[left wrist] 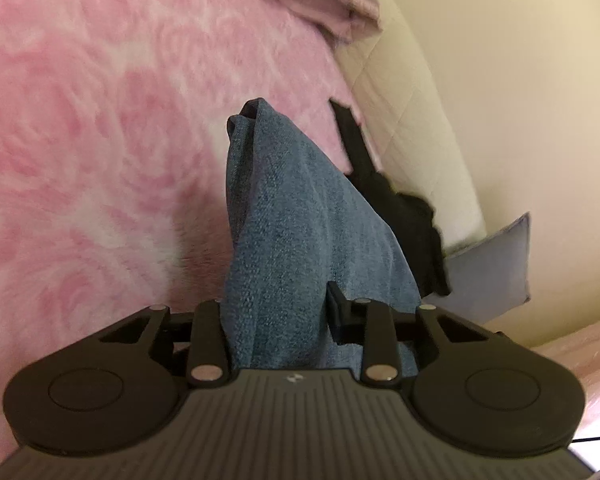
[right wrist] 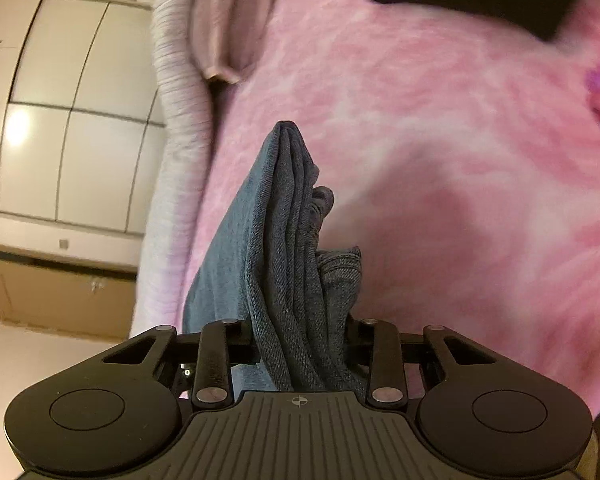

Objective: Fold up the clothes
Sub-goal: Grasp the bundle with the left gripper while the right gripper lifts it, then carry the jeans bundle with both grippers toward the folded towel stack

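Holding one pair of blue jeans (left wrist: 296, 216) in both tools, I am clamping the left gripper (left wrist: 276, 320) narrowly on a flat span of denim, and the right gripper (right wrist: 300, 340) narrowly on a thick bunch of several layers, including a stitched hem (right wrist: 340, 268) at 2 o'clock from the jaws. In both wrist views the jeans are running from the jaws toward 12 o'clock and hanging above the pink fleece blanket (left wrist: 100, 120).

Risks I am judging from this position:

1. Slip on the right side. The bundle is thick and uneven; the pads may be pressing mainly on the outer layers, so an inner layer could be working loose and dropping out of the fold.
2. Uneven tension. The left grip is on a thin section, the right on a bulky one. Pulling the hands apart hard could be dragging fabric through the weaker clamp.
3. Snagging. A black garment (left wrist: 392, 204) is lying at 2 o'clock in the left view, just beside the jeans near the cream padded headboard (left wrist: 416, 120). Sweeping that way could be carrying it along.
4. Poor landing. The fleece is soft and grippy, so laying the denim down while it is twisted could be locking creases in.
5. Blur in both views suggests motion, which is raising the chance of the hem swinging free.
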### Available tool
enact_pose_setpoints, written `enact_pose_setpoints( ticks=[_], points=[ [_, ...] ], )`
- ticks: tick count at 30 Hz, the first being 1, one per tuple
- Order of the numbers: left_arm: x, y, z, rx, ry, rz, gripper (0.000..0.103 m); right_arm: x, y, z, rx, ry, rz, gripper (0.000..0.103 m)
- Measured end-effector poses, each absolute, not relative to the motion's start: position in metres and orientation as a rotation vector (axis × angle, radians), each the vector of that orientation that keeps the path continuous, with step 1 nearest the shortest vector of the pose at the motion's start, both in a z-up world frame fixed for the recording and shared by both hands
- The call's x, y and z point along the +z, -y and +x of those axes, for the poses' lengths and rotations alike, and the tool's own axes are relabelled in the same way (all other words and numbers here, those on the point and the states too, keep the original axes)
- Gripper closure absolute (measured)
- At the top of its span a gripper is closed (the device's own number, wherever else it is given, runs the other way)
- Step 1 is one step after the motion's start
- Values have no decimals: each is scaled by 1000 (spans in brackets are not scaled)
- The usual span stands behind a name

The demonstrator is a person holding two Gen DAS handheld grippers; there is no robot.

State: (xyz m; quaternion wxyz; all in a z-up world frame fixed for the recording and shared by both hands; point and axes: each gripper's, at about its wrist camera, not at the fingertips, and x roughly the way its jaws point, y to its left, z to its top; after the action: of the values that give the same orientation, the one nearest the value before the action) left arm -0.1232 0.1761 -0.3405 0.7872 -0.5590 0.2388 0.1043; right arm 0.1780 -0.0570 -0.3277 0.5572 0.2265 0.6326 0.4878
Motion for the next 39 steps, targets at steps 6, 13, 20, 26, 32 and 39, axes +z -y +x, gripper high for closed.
enact_pose_setpoints(
  ticks=[6, 13, 20, 26, 32, 39],
  points=[
    [-237, -162, -219, 413, -409, -1265, 75, -234, 2, 125, 1310, -1595, 423, 70],
    [-119, -127, -361, 736, -261, -1294, 75, -156, -71, 27, 1565, -1766, 251, 70],
    [-72, -71, -500, 1008, -43, -1288, 75, -122, -132, -107, 1831, -1829, 52, 70],
    [-67, -56, -636, 1120, 61, -1285, 75, -121, -152, -253, 1949, -1839, -44, 70],
    [-60, -99, -825, 1124, 29, -1282, 75, -136, -185, -429, 1918, -1878, -2, 70],
    [-21, -176, -1011, 1088, -98, -1270, 75, -124, -234, -602, 1809, -1906, 104, 70]
  ],
)
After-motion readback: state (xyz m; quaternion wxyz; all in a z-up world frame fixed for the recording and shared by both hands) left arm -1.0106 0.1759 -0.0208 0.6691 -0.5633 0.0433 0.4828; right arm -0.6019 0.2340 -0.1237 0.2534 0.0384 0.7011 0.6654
